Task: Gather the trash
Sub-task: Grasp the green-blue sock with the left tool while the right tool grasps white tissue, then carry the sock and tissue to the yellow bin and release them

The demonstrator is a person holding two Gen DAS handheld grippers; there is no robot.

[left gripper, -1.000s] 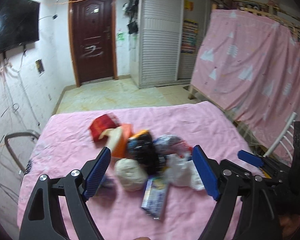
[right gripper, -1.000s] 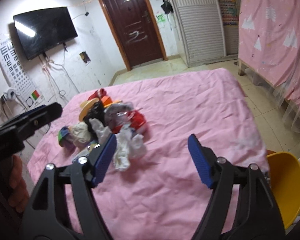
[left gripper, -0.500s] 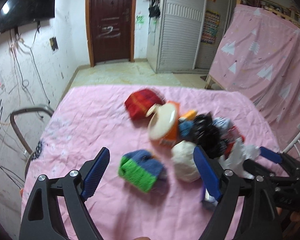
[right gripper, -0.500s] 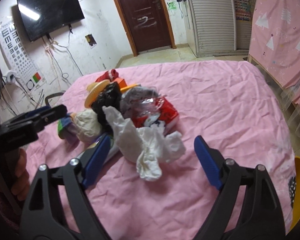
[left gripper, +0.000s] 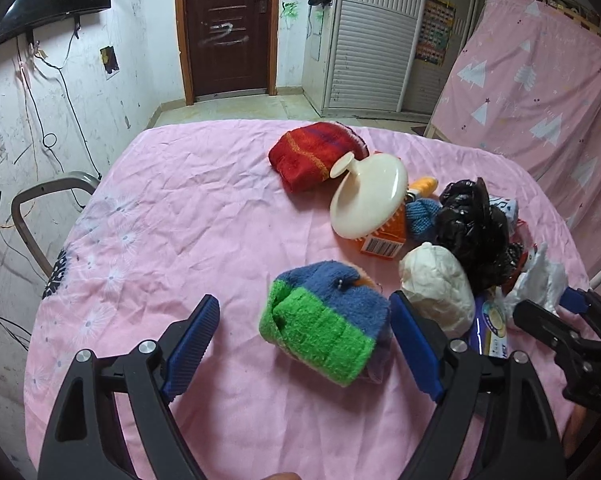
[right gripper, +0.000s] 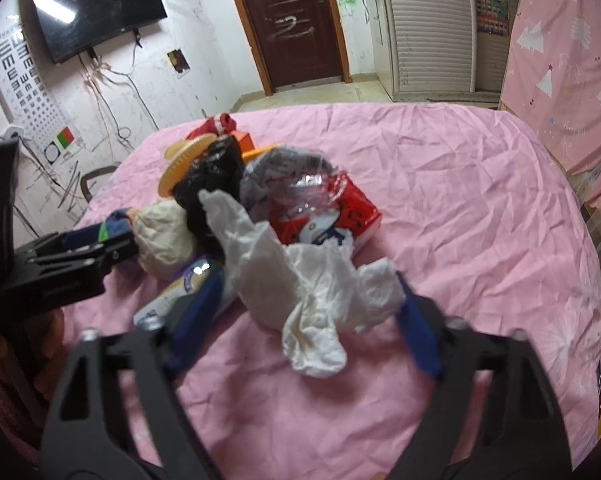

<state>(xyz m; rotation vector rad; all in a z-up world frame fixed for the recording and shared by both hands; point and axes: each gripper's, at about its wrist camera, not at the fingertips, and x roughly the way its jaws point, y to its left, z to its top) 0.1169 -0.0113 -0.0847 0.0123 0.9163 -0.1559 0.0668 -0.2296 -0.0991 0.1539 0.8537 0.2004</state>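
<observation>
two grippers have dropped in over the pile on the pink bedsheet within the last second, so the heap that sat well ahead now fills the lower half of each view. the right gripper has just been closing its jaws, and the crumpled white tissue lies between them; the right pad looks to be at the tissue's edge, but the frame is blurred and i cannot tell whether the pads press yet, so i read it as not yet gripping. the left gripper stands spread, nothing pinched, with the blue-and-green sock just ahead of its right pad, at about 1 o'clock from the midpoint. at 1 o'clock beyond the sock lie a balled white wad and a black plastic bag; at 12 o'clock, a cream brush and a red knitted cloth. judged from this, the tissue is the first piece of trash to be taken, and no collecting bin is in view.
</observation>
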